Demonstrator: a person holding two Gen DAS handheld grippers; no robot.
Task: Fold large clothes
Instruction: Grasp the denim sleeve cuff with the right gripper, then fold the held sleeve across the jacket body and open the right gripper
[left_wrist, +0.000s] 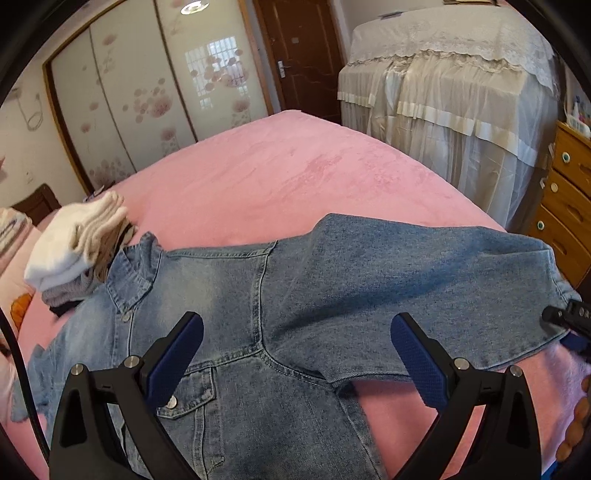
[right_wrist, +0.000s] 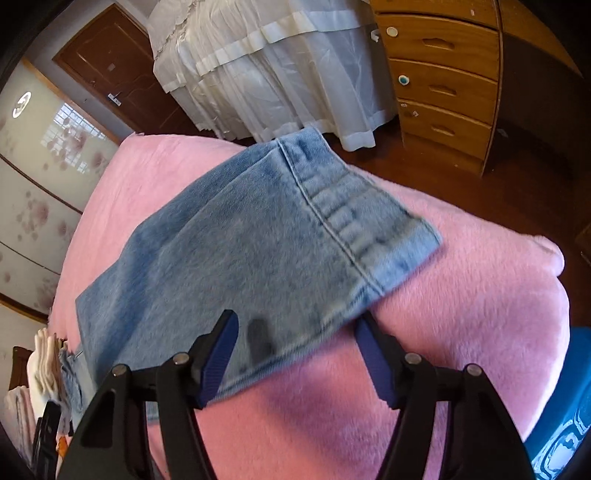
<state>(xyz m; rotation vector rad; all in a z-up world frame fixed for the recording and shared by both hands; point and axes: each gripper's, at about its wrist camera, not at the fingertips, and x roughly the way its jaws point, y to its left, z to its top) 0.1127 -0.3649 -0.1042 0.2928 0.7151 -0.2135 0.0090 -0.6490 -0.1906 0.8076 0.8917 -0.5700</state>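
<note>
Both claws, left and right, gape over the denim jacket, its sleeve stretching sideways.

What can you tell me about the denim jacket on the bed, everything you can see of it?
The denim jacket is light, faded blue with pale topstitched seams, a collar, metal snap buttons and a flapped chest pocket. It lies spread on the pink bedspread, one sleeve stretched sideways, its banded cuff near the bed's edge. The collar touches a stack of folded clothes. The left tool hovers open above the chest; the right tool straddles the sleeve's edge, open, not gripping.
</note>
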